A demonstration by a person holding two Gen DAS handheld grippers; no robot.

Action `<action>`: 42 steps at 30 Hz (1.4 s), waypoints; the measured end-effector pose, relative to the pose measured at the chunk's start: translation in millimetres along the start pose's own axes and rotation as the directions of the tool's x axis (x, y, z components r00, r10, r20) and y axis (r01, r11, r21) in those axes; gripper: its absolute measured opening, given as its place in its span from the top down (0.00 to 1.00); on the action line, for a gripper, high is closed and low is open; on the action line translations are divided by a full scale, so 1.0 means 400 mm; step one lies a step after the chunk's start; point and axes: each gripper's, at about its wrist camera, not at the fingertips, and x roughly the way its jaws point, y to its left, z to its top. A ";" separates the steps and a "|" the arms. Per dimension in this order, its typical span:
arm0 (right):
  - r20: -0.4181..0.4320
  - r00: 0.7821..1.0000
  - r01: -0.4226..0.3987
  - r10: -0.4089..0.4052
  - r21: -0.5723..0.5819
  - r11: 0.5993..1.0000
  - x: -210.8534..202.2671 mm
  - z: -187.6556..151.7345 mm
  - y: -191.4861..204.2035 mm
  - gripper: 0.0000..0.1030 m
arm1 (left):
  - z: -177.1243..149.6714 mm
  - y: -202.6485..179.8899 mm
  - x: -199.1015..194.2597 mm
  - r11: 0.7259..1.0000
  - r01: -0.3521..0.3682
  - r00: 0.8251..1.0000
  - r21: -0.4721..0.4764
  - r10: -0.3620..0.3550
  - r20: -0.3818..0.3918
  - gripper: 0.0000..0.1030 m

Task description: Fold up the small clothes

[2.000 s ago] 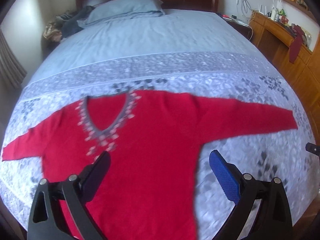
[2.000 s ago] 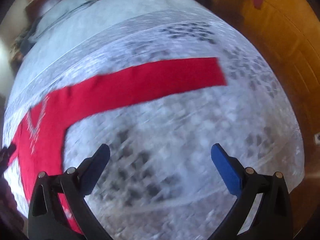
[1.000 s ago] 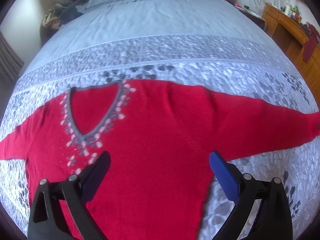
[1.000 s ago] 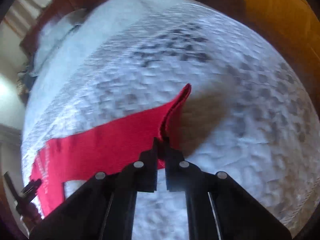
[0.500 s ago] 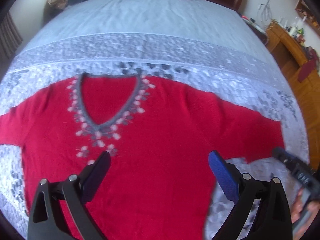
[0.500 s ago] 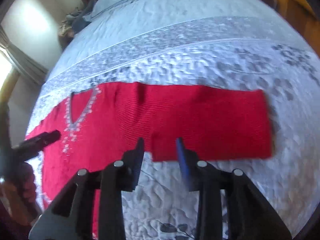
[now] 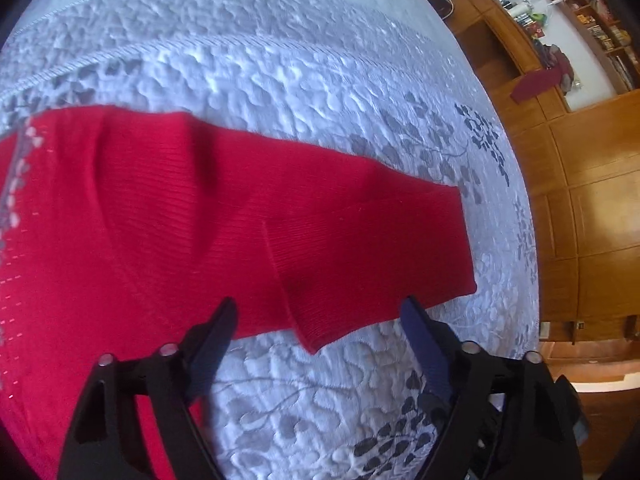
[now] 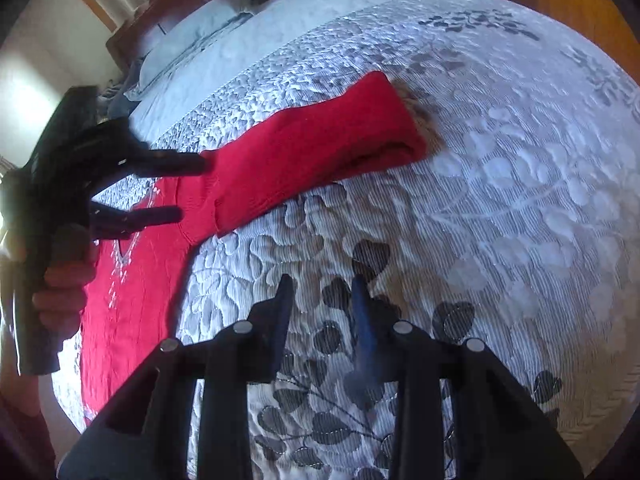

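With the sleeve [image 7: 360, 240] now folded inward on the sweater [image 7: 120, 220], the right hand-held gripper [image 8: 322, 300] has released it empty, while the left hand-held gripper [image 7: 320, 320] is closing over the cuff.

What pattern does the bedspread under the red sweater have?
The bedspread is pale grey-white, quilted, with dark grey leaf and vine prints; this shows best in the right wrist view.

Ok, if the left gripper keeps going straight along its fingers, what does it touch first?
Probably the folded-back cuff of the red knitted sweater, lying between the closing, empty left gripper fingers; depth is unclear.
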 end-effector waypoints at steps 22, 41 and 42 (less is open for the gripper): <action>0.007 1.000 -0.022 0.022 0.061 0.998 0.044 -0.009 -0.040 0.69 | -0.007 0.000 -0.089 0.999 -0.002 0.977 -0.034 0.010 0.215 0.97; 0.037 0.996 0.081 -0.079 -0.055 0.995 0.050 -0.028 0.012 0.65 | -0.104 0.558 -0.663 0.849 -0.390 0.749 -0.356 0.518 0.414 0.97; 0.038 0.995 0.095 -0.092 -0.065 0.993 0.050 -0.029 0.018 0.65 | -0.110 0.602 -0.662 0.833 -0.399 0.744 -0.384 0.539 0.396 0.97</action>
